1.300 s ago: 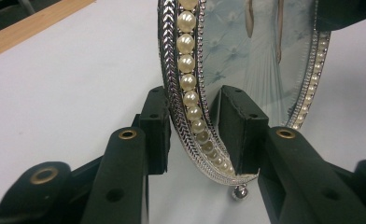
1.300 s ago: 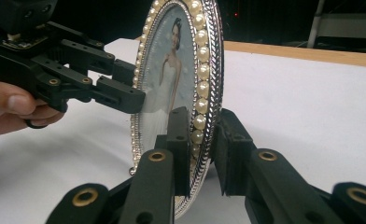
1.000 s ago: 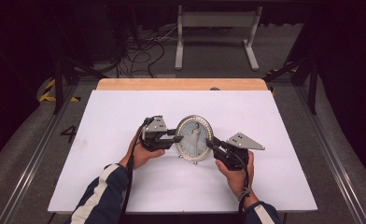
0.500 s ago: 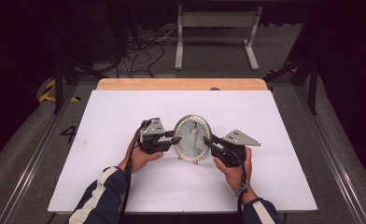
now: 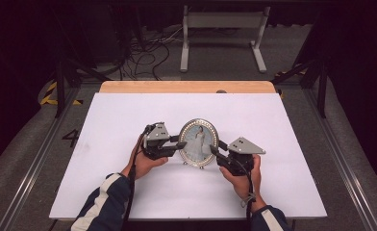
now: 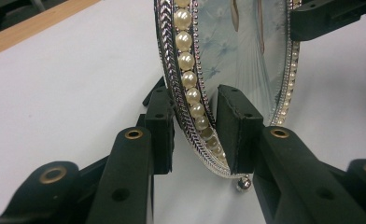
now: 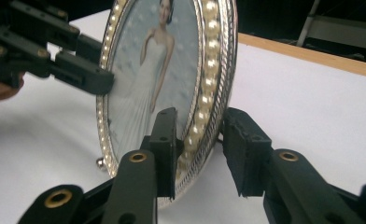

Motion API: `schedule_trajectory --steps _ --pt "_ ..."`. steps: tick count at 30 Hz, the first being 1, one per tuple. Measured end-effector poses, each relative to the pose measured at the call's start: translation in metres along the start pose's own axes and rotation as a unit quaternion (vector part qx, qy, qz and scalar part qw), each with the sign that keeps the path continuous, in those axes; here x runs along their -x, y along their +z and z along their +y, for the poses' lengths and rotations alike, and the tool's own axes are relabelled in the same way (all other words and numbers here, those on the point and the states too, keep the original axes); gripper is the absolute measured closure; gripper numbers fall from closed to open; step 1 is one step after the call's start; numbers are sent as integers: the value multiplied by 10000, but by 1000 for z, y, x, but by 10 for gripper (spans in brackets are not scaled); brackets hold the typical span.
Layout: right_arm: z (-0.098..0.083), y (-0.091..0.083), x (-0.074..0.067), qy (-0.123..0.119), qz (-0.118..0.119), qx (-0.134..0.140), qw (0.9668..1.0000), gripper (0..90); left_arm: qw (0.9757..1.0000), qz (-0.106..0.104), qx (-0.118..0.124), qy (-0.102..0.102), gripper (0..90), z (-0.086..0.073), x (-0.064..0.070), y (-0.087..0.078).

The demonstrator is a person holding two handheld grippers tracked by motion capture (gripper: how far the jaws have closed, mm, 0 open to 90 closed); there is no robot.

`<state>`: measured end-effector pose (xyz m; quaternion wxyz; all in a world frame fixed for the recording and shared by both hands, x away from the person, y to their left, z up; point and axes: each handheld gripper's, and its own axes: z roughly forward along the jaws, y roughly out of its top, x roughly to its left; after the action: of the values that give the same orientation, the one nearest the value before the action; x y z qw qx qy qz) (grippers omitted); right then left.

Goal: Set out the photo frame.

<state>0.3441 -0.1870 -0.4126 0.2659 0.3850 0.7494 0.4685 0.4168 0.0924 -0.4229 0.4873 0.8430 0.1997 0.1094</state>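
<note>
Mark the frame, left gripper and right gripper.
frame (image 5: pixel 198 139), high view, on the picture.
left gripper (image 6: pixel 195 128), left gripper view, midway between fingertips.
right gripper (image 7: pixel 200 140), right gripper view, midway between fingertips.

Lab or recording studio, not a home. Wooden bench (image 5: pixel 186 87) covered by a plain white sheet (image 5: pixel 129 120), set in a dark, unlit room. Grey carpeted floor (image 5: pixel 23 159) with metal rails (image 5: pixel 30 168) running along both side edges of the bench. Loose black cables (image 5: pixel 145 53) tangled on the floor beyond the far edge, beside a pale metal stand frame (image 5: pixel 222 33). Yellow-and-black hazard tape (image 5: pixel 49 94) off the far left corner.
</note>
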Motion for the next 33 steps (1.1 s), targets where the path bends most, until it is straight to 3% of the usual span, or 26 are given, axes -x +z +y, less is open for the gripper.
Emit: schedule_trajectory --steps 10,33 --pt "-8 -6 1 77 140 1 9999 763 10000 -16 54 -12 681 -2 0 0" --pt "-10 -2 2 124 86 -10 9999 766 9999 28 105 -114 684 -6 3 -3"
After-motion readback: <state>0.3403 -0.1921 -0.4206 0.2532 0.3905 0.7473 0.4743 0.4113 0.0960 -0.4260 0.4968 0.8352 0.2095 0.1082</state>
